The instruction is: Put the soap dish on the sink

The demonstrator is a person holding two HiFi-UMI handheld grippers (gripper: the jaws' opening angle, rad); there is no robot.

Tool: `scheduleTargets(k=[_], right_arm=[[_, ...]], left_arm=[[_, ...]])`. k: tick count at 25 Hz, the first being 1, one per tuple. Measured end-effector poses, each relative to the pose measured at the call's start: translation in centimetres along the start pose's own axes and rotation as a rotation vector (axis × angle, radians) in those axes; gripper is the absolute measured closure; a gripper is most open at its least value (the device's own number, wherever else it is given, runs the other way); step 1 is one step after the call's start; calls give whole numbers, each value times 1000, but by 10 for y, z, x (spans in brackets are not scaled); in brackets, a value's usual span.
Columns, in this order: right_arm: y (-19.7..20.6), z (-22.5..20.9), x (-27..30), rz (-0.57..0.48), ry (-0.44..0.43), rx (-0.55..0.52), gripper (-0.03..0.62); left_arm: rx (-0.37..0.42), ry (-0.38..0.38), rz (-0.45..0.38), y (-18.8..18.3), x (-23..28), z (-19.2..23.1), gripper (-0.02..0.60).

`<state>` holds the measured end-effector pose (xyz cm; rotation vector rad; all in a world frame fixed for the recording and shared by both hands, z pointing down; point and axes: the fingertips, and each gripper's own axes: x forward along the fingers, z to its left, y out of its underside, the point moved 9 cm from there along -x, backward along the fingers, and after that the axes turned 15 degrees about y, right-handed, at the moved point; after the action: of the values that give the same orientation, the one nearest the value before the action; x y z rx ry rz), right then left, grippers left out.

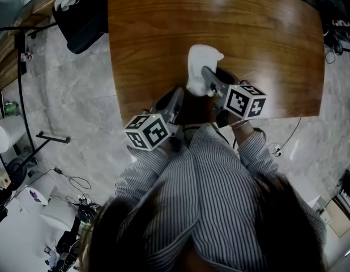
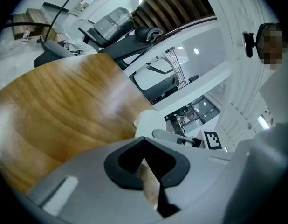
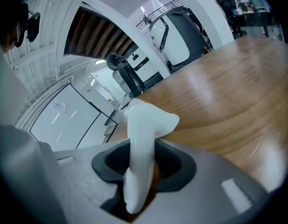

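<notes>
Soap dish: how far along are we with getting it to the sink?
Done: the right tongs grip the white soap dish, which stands up between their jaws. In hand: the dish is low over the wooden table, near the person's edge of it; the left tongs are shut and empty beside it. Left: the carry and the placing. No sink shows in any view.

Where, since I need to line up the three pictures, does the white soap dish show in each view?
Head view: soap dish at centre, above the table's near edge, in the right gripper.
Left gripper view: soap dish just right of centre, beyond the jaws.
Right gripper view: soap dish low centre, upright between the jaws.
Shared landmark: the wooden table top.
</notes>
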<state>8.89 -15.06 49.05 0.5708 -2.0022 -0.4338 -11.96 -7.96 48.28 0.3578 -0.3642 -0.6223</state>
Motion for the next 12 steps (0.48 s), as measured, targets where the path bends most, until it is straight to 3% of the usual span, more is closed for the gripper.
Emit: scheduleTargets(k=[12], right_arm=[[0, -15, -4, 73, -38, 30, 454]], left_arm=[[16, 26, 14, -4, 2, -4, 581]])
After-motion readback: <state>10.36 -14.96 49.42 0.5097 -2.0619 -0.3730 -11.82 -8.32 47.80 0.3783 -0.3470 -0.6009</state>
